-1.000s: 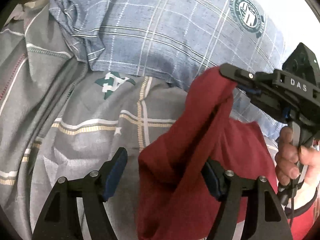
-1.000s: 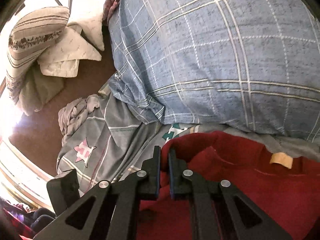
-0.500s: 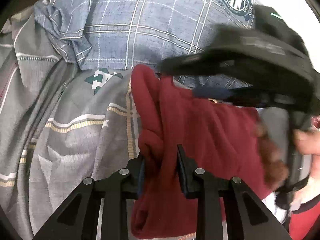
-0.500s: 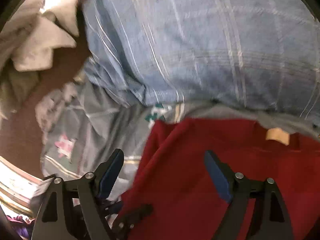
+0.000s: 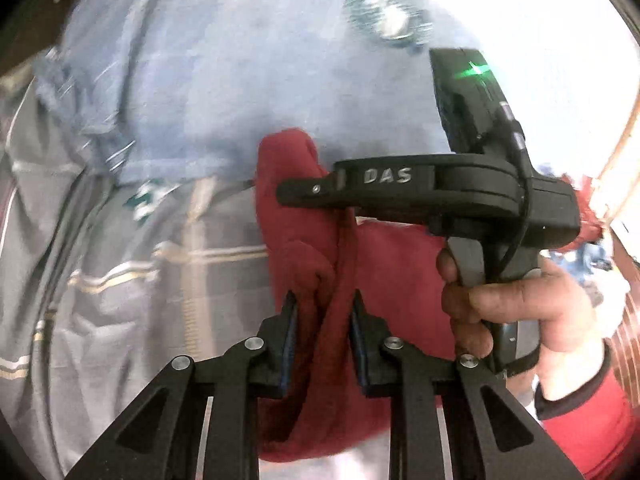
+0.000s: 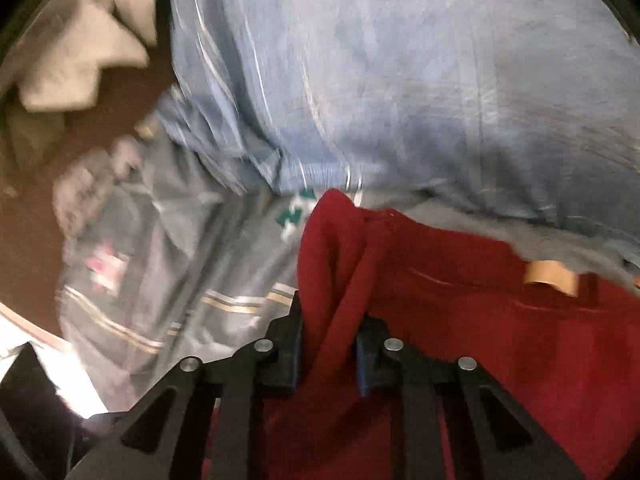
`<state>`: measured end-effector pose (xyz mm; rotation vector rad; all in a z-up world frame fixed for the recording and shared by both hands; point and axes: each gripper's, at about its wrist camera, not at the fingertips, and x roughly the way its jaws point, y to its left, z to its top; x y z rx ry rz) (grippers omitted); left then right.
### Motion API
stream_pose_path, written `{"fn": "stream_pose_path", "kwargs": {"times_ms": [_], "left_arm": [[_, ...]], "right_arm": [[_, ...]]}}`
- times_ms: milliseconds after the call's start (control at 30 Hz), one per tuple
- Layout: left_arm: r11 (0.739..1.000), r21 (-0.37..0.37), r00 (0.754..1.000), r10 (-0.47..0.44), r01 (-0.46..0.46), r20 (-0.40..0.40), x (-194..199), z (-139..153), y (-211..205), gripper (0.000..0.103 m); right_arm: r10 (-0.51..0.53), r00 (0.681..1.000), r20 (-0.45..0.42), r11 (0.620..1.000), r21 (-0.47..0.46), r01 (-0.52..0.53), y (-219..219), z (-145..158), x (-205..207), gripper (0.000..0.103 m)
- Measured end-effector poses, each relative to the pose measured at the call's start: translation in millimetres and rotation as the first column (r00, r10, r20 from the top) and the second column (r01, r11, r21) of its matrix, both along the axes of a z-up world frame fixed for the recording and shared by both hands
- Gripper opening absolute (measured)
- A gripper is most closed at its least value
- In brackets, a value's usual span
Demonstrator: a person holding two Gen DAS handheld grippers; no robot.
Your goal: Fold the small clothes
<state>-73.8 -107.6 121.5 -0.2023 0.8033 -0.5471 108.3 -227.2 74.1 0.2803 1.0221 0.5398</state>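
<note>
Big blue checked cushion w/ a round green badge (image 5: 256,80) fills the top of both views, blurred; below it, from 7 to 10 o'clock, a grey striped bed cover w/ green & pink motifs (image 5: 120,280). The dark red soft knit garment (image 5: 384,264) lies on that cover at centre to 5 o'clock in the left wrist view, bunched into thick rolled folds, one ridge standing up at 12 o'clock of the pile; right wrist view shows a tan label (image 6: 551,277) near its edge at 3 o'clock. Left gripper (image 5: 323,322) jaws have just been closing, now pinching a red fold. Right gripper (image 6: 329,334), also just closing, pinches another fold; a hand (image 5: 520,304) w/ a red sleeve holds it at 3 o'clock.
</note>
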Motion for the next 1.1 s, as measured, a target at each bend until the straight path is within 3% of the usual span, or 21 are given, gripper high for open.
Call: {"fn": "stream_pose_path", "kwargs": {"times_ms": [133, 267, 433, 567, 600, 667, 733, 800, 900, 1000, 1100], "left_arm": [[0.994, -0.007, 0.993, -0.106, 0.107, 0.052, -22, 30, -53, 0.022], [0.98, -0.022, 0.98, -0.198, 0.198, 0.038, -26, 35, -115, 0.021], [0.965, 0.012, 0.965, -0.262, 0.262, -0.024, -27, 9, -178, 0.021], [0.962, 0.038, 0.96, -0.265, 0.27, -0.09, -17, -14, -209, 0.022], [0.96, 0.038, 0.957, -0.27, 0.276, -0.109, -15, -18, -214, 0.025], [0.959, 0.024, 0.952, -0.278, 0.283, -0.132, -13, -18, -214, 0.031], [0.951, 0.004, 0.941, -0.306, 0.31, -0.143, -15, -9, -204, 0.045], [0.942, 0.004, 0.934, -0.334, 0.337, -0.128, -23, 6, -184, 0.054], [0.947, 0.068, 0.95, -0.313, 0.313, -0.013, -46, 29, -132, 0.068], [0.96, 0.169, 0.971, -0.232, 0.221, 0.05, -53, 29, -102, 0.07], [0.969, 0.189, 0.987, -0.164, 0.161, -0.005, -45, 14, -87, 0.069]], "right_arm": [[-0.052, 0.997, 0.052, 0.994, 0.102, 0.047, -64, 39, -30, 0.017], [-0.171, 0.983, 0.07, 0.978, 0.131, 0.161, -140, 59, -57, 0.016], [-0.297, 0.955, 0.008, 0.944, 0.155, 0.292, -213, 35, -74, 0.016], [-0.373, 0.925, -0.065, 0.914, 0.145, 0.379, -247, -2, -71, 0.016], [-0.393, 0.915, -0.086, 0.909, 0.116, 0.401, -252, -16, -67, 0.016], [-0.404, 0.906, -0.124, 0.905, 0.092, 0.416, -255, -35, -62, 0.016], [-0.42, 0.893, -0.158, 0.889, 0.126, 0.441, -263, -47, -62, 0.021], [-0.442, 0.881, -0.172, 0.869, 0.163, 0.468, -270, -42, -70, 0.039], [-0.456, 0.88, -0.131, 0.87, 0.143, 0.472, -276, -21, -92, 0.061], [-0.433, 0.899, -0.058, 0.893, 0.11, 0.437, -267, 2, -118, 0.065], [-0.382, 0.924, -0.008, 0.922, 0.066, 0.381, -243, 10, -132, 0.065]]}}
